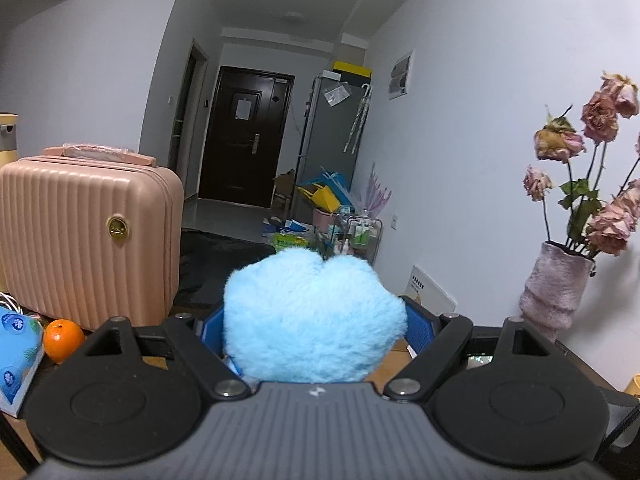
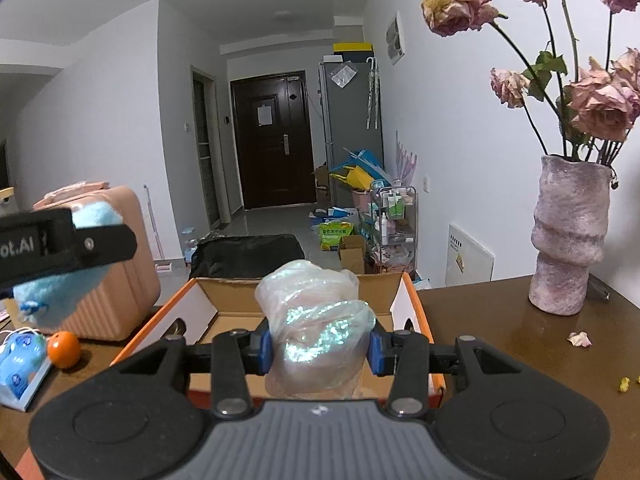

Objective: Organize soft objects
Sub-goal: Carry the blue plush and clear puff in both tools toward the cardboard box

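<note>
L gripper (image 1: 316, 328) clamps blue plush (image 1: 312, 316), R gripper (image 2: 318, 346) pinches bagged soft item (image 2: 316, 320) over the open box (image 2: 416, 312) on table, prob so both drop in together.

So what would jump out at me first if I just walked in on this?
Probably the fluffy blue heart-shaped pillow clamped in the left gripper, and the shiny plastic-wrapped bundle squeezed in the right gripper above an open cardboard box on the brown table. Next, the wilted pink roses in a rough pink vase at the right, and the pink suitcase at the left.
</note>
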`<state>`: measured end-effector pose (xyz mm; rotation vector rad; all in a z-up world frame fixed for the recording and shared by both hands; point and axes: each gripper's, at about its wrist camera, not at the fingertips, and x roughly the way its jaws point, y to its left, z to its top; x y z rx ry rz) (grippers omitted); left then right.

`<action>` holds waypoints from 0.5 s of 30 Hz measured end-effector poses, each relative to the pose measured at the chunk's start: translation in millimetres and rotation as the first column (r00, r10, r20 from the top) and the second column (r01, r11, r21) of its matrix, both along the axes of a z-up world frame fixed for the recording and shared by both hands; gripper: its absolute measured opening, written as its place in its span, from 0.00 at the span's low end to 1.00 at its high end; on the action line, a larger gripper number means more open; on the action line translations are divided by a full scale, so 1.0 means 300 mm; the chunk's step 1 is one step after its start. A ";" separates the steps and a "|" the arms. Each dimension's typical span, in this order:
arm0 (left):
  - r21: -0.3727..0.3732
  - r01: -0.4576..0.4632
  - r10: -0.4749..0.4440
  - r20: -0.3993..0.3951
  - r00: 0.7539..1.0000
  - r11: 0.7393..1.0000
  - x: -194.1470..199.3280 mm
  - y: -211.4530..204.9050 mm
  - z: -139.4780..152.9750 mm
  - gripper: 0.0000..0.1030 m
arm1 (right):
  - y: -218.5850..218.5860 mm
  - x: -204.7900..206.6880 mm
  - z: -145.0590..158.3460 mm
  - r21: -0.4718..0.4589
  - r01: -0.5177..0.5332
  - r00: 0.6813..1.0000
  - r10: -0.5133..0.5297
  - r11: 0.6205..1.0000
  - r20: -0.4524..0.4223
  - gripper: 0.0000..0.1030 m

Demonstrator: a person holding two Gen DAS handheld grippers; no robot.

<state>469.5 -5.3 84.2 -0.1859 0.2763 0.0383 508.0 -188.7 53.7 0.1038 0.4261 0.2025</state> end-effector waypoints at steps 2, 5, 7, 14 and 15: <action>0.010 -0.009 0.009 -0.008 1.000 1.000 0.029 -0.007 -0.008 0.83 | 0.000 0.033 0.001 -0.004 0.005 1.000 -0.005 1.000 -0.004 0.41; 0.024 -0.024 0.025 -0.025 0.999 0.999 0.080 -0.022 -0.024 0.83 | -0.010 0.082 -0.002 0.007 0.012 1.000 -0.012 1.000 -0.020 0.41; 0.030 -0.035 0.036 -0.040 0.999 0.999 0.115 -0.030 -0.035 0.83 | -0.016 0.116 -0.006 0.012 0.017 0.999 -0.017 1.000 -0.030 0.41; 0.042 -0.083 0.086 -0.090 0.992 0.996 0.227 -0.031 -0.074 0.83 | -0.010 0.231 -0.043 -0.002 0.037 0.996 -0.037 0.999 -0.084 0.41; 0.044 -0.088 0.092 -0.099 0.991 0.995 0.240 -0.029 -0.082 0.83 | -0.008 0.243 -0.049 -0.006 0.040 0.995 -0.040 0.999 -0.091 0.41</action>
